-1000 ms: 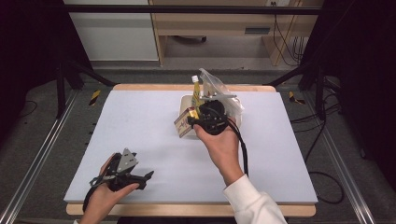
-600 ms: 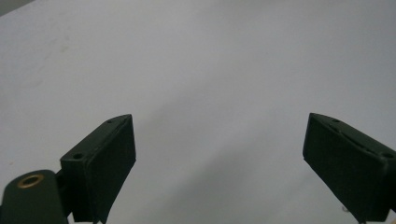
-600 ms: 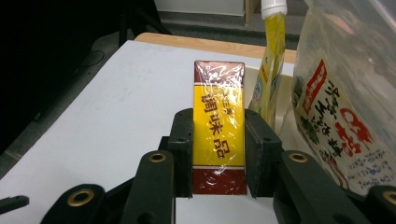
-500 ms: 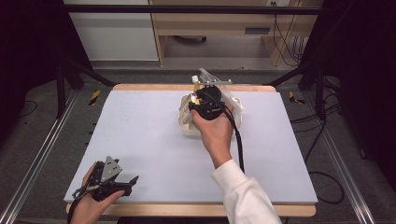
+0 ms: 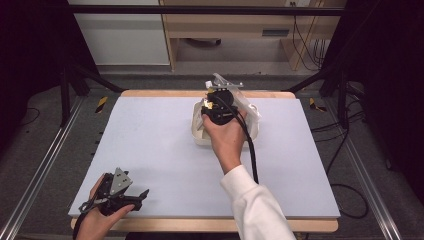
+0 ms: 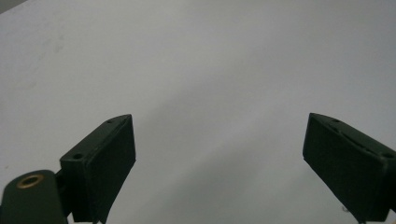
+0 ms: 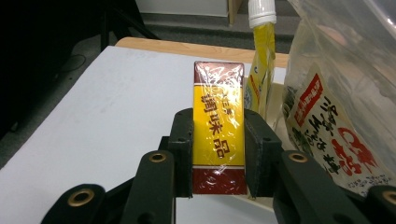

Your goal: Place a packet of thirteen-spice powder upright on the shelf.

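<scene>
My right gripper [image 7: 218, 140] is shut on a yellow and dark-red seasoning box [image 7: 218, 126] wrapped in clear film, held upright between its jaws. In the high view the right gripper [image 5: 216, 102] hovers over a white tray [image 5: 200, 137] at the far middle of the table. Beside the box stand a yellow squeeze bottle with a white cap [image 7: 260, 51] and a clear bag with red print [image 7: 336, 107]. My left gripper [image 5: 136, 196] rests near the front left corner, its jaws open over bare table [image 6: 215, 84] with nothing between them.
The table top [image 5: 150, 135] is a pale blue-grey mat with a wooden rim. Dark floor, metal rails and cables surround it, and a wooden shelf [image 5: 225, 30] stands beyond the far edge.
The right gripper has carried the box away from me to the tray at the back. The left gripper has drawn back toward the front left corner.
</scene>
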{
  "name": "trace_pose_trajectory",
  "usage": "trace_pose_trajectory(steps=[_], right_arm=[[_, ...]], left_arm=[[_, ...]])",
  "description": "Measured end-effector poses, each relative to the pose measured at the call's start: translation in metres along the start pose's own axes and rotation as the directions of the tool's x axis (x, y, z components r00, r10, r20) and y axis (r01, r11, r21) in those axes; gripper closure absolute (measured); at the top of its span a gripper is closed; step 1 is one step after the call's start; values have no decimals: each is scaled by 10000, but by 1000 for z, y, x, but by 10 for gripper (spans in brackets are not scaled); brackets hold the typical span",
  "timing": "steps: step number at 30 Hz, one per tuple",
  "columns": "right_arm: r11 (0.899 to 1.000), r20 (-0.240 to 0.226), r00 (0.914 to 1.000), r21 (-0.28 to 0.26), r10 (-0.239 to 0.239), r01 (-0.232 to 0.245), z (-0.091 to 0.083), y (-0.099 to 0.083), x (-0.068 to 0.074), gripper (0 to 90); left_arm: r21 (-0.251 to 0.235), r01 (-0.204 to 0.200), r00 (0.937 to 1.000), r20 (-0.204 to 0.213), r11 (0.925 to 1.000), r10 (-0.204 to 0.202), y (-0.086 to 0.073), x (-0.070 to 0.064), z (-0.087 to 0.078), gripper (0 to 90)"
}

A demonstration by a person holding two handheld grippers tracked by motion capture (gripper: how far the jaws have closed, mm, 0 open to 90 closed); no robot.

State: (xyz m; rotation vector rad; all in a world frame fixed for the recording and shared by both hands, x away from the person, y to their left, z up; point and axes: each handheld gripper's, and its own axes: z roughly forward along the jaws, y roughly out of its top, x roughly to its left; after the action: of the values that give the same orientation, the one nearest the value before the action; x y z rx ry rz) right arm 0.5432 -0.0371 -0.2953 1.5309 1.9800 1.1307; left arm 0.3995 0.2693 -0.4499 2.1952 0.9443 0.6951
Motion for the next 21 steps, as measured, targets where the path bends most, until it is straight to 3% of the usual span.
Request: trace_pose_trajectory(steps=[7, 12, 21], right_arm=[[10000, 251, 9997, 42, 17, -18, 5, 2, 4, 683], [9999, 710, 9975, -119, -15, 24, 10, 3, 7, 683], [9999, 647, 9979, -131, -40, 48, 14, 3, 16, 684]], left_arm=[[12, -28, 10000, 16, 10000, 28, 0, 0, 0, 90], [-24, -4, 10000, 71, 10000, 4, 1, -1, 1, 90], [-5, -46, 9999, 109, 10000, 46, 1, -2, 1, 90]])
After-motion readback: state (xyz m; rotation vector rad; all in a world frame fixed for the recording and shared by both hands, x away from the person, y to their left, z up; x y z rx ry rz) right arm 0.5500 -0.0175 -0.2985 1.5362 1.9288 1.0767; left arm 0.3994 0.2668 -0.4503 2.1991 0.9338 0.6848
